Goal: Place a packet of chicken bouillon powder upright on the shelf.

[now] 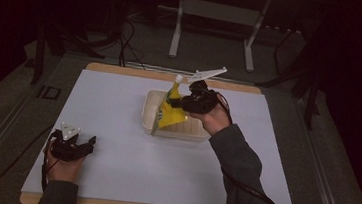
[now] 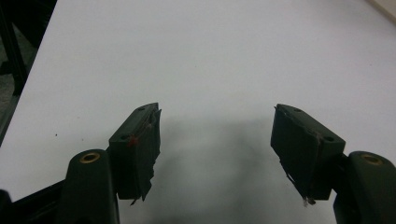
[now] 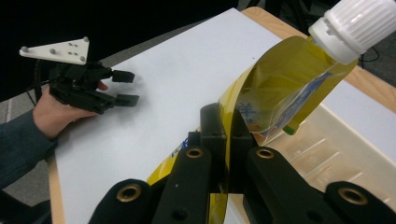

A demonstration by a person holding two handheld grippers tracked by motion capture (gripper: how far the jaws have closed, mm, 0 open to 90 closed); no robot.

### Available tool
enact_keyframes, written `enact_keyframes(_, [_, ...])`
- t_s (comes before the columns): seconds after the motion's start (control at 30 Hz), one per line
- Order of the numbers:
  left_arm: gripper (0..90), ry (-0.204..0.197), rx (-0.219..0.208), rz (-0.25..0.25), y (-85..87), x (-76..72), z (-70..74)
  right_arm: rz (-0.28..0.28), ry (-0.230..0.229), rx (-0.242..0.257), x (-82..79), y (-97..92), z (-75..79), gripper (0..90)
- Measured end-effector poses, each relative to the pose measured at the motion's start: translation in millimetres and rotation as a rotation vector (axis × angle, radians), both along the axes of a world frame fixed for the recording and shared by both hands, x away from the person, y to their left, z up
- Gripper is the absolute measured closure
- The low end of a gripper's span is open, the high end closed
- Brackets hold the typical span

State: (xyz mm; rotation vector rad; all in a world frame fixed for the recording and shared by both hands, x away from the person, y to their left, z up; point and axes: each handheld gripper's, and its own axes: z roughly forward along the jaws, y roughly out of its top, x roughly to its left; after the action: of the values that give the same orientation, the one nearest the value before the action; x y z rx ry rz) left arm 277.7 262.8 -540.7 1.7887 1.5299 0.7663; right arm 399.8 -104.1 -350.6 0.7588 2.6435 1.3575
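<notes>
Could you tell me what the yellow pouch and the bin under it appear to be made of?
The yellow pouch looks like thin glossy plastic film: it creases where the right tool pinches it, and its ribbed white cap looks like hard plastic. The bin seems rigid, cream, slightly translucent moulded plastic with ribs.

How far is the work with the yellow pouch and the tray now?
Done: the right gripper is shut on the yellow pouch. In hand: the pouch hangs over the tray. Left: whether it goes in or out is unclear. The left gripper waits open.
</notes>
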Motion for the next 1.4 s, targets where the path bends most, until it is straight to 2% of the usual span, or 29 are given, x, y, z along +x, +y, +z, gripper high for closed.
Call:
enact_keyframes(0.4, [32.7, -0.002, 0.0, -0.001, -0.1, 0.0, 0.0, 0.004, -0.029, -0.02, 10.1, 5.2, 3.3, 89.9])
enact_keyframes(0.7, [32.7, -0.001, 0.001, -0.003, 0.2, -0.2, 0.1, -0.017, -0.038, -0.027, 16.7, 6.2, 5.6, 89.9])
enact_keyframes(0.8, [32.6, -0.001, -0.001, -0.003, 0.3, -0.3, 0.1, -0.014, -0.056, -0.027, 18.3, 7.0, 6.2, 89.9])
enact_keyframes(1.03, [32.6, -0.001, -0.001, -0.003, 0.3, -0.3, 0.2, -0.021, -0.077, -0.062, 21.2, 9.9, 8.5, 90.0])
enact_keyframes(1.27, [32.6, -0.001, -0.001, -0.003, 0.4, -0.4, 0.2, -0.004, -0.046, -0.051, 22.3, 17.1, 0.6, 89.9])
enact_keyframes(1.4, [32.6, -0.001, 0.0, -0.004, 0.3, -0.3, 0.1, 0.003, 0.007, -0.019, 25.9, 19.5, -3.9, 89.9])
